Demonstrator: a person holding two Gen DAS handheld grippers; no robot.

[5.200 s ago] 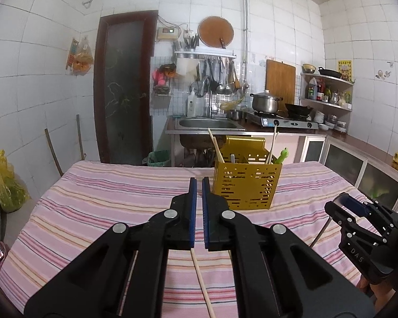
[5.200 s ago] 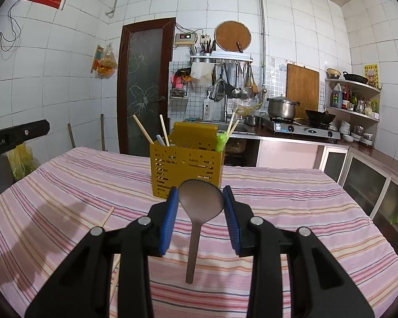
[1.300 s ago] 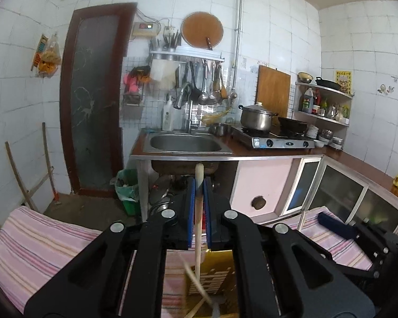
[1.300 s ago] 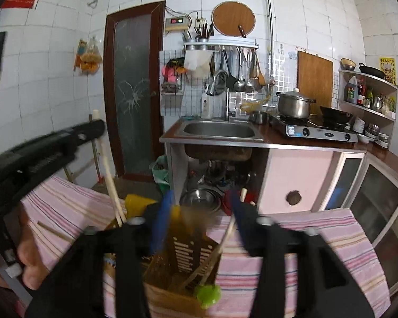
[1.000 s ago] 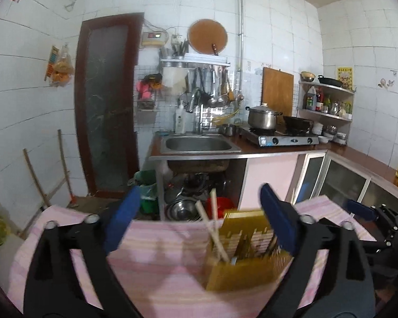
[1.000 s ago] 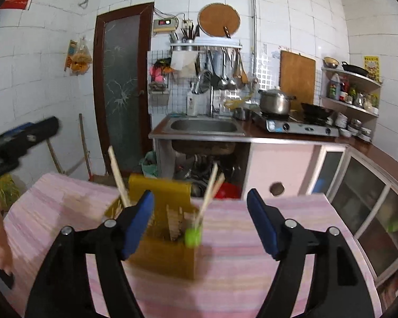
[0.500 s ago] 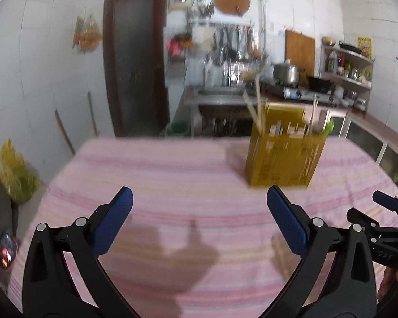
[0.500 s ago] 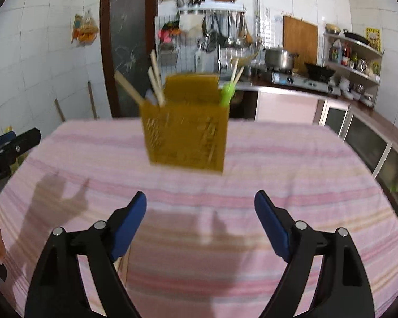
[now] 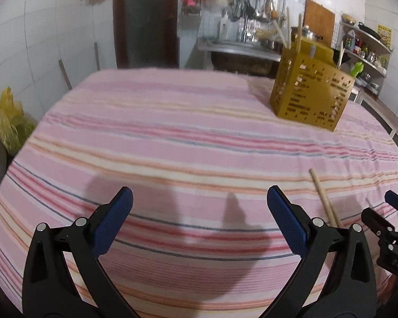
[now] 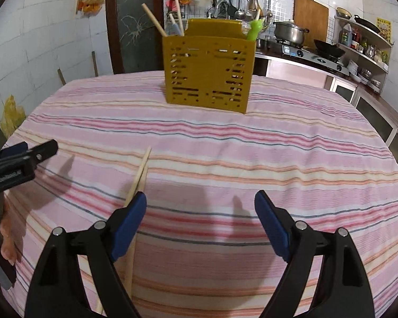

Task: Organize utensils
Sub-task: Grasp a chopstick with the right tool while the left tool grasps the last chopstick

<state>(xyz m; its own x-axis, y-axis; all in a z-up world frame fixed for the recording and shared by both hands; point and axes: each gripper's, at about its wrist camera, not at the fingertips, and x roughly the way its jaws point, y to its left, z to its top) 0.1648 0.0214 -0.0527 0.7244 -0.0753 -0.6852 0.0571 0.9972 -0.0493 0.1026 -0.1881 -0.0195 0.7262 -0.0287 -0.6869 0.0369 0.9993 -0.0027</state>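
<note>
Both grippers, left (image 9: 199, 221) & right (image 10: 200, 224), jaws wide, empty. Chopsticks (image 10: 140, 175) lower left, partly hidden behind right finger. Holder (image 10: 208, 73) top centre, unobstructed.

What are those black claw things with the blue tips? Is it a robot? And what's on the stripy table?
No robot here: a person holds a tool called a gripper in each hand, with a small camera on each looking along its fingers. One picture comes from the left gripper, the other from the right gripper. Each camera also catches the other gripper at its edge. Both are open and hold nothing. On the pink striped tablecloth stands a yellow utensil holder with chopsticks and a green-handled utensil sticking out. Two loose wooden chopsticks lie on the cloth, waiting to be tidied away.
</note>
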